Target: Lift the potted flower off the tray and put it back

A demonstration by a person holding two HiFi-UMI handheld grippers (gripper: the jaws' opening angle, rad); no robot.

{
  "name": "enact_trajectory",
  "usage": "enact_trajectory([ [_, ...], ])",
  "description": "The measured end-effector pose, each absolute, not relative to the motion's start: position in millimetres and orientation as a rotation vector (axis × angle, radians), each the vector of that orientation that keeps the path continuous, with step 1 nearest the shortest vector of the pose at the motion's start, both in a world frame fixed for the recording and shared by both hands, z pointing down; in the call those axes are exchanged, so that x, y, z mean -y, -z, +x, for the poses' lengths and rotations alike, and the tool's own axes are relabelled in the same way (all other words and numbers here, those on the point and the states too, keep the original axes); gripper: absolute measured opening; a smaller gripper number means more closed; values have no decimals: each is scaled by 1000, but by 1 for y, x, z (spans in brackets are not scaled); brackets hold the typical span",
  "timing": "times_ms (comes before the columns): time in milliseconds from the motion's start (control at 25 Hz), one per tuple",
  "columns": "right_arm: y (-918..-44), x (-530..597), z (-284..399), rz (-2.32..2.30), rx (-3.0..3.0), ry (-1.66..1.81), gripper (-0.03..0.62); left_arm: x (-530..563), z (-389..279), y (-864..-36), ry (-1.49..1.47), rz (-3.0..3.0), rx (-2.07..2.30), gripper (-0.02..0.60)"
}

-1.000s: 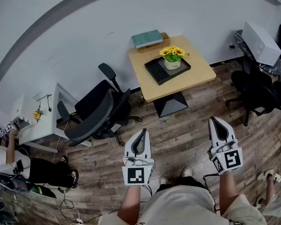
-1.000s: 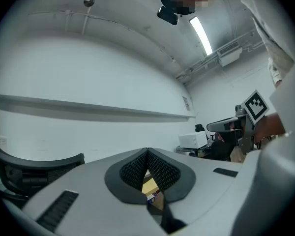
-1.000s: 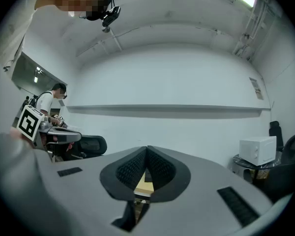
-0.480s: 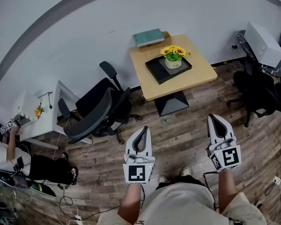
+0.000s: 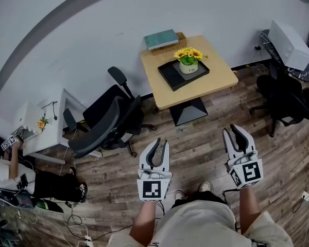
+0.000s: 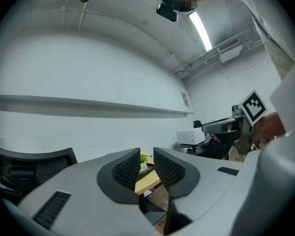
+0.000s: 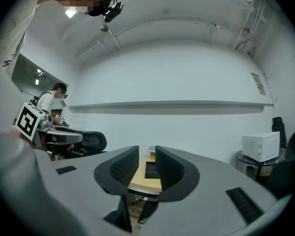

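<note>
Both tongs have just started to part. A second ago the left gripper and the right gripper were pinched together; now each pair of jaws is opening, with a narrow gap showing in both gripper views. Nothing sits between the pads of either one, only the far table seen through the slot. I read that as getting ready for a grasp, not as a grasp itself, since the work has not begun.

The potted flower, yellow blooms in a white pot, stands upright on the black tray. That tray lies on a square wooden table, well apart from both grippers and straight ahead of me. So the lift is still to come, and I judge that closing the distance to the table is what the next move calls for.

A teal book lies at the back edge of the table, behind the tray. The floor is wood plank, the wall plain white. A dark office chair stands to the left of the table, and 1 person sits at a small white desk at the far left. A white appliance sits at the right.
</note>
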State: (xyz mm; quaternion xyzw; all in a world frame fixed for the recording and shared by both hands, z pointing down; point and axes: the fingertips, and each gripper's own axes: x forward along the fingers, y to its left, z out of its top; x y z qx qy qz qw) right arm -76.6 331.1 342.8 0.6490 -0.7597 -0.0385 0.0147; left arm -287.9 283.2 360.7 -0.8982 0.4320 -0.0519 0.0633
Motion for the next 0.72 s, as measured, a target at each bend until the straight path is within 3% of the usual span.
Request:
enact_trajectory([
  [120, -346, -333, -68, 2027, 2369, 104, 170, -284, -279, -363, 167, -2713, -1298, 160],
  [240, -348, -333, -57, 2022, 2378, 85, 207, -284, -267, -366, 187, -2736, -1294, 198],
  [720, -360, -329, 22, 2019, 2385, 67, 222, -279, -185, -374, 164, -2746, -1245, 241],
])
